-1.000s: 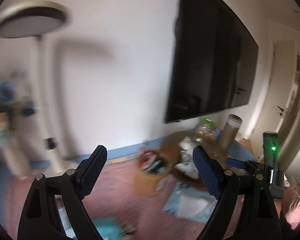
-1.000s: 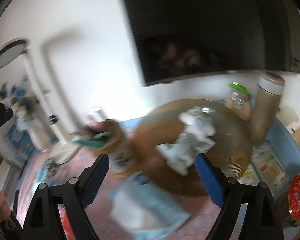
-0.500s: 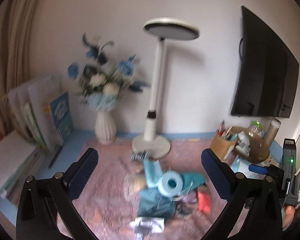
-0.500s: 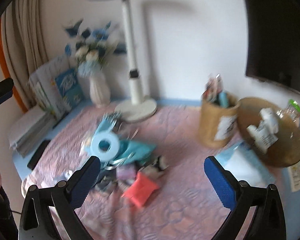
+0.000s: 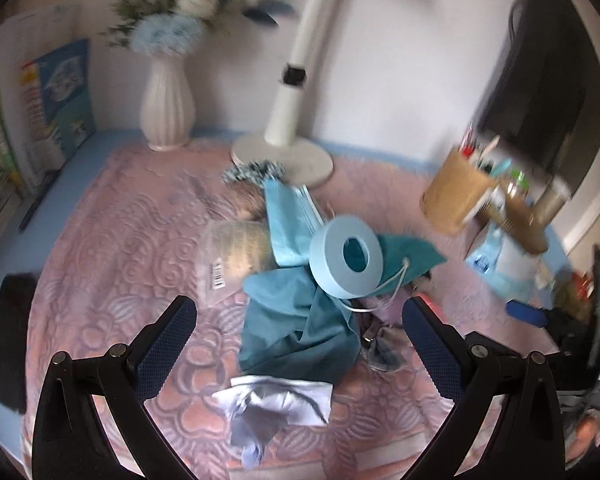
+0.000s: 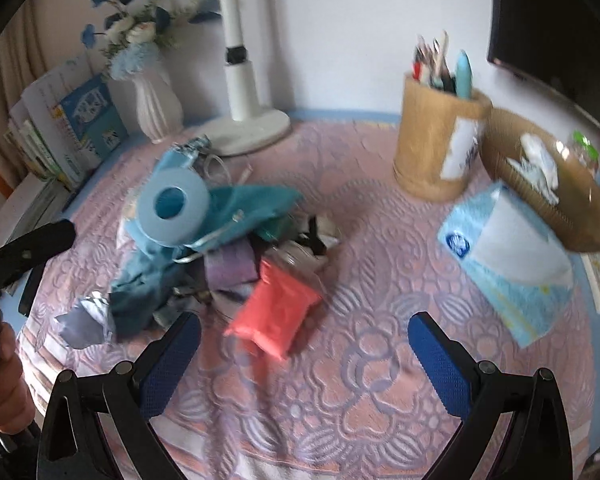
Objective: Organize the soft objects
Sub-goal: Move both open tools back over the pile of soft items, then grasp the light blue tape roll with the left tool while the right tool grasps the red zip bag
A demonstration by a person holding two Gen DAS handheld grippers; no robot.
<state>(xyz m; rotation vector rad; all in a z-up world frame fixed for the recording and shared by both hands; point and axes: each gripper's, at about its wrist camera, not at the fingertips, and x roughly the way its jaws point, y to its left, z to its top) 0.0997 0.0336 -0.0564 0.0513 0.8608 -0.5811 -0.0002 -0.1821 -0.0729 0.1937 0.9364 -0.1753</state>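
A heap of soft things lies on the pink quilted mat. On it sits a light blue tape roll, also in the right wrist view. Under it lies a teal cloth, also seen from the right. A crumpled pale blue cloth, a red pouch and a purple cloth lie around it. My left gripper is open and empty, above the teal cloth. My right gripper is open and empty, just short of the red pouch.
A white vase with blue flowers, a lamp base, a bamboo pen holder, a tissue pack and a woven bowl stand around the mat. Books lean at the left. A black item lies at the left edge.
Both views have swung down from the wall and screen to the mat. Both grippers have come closer to the heap and stay open.
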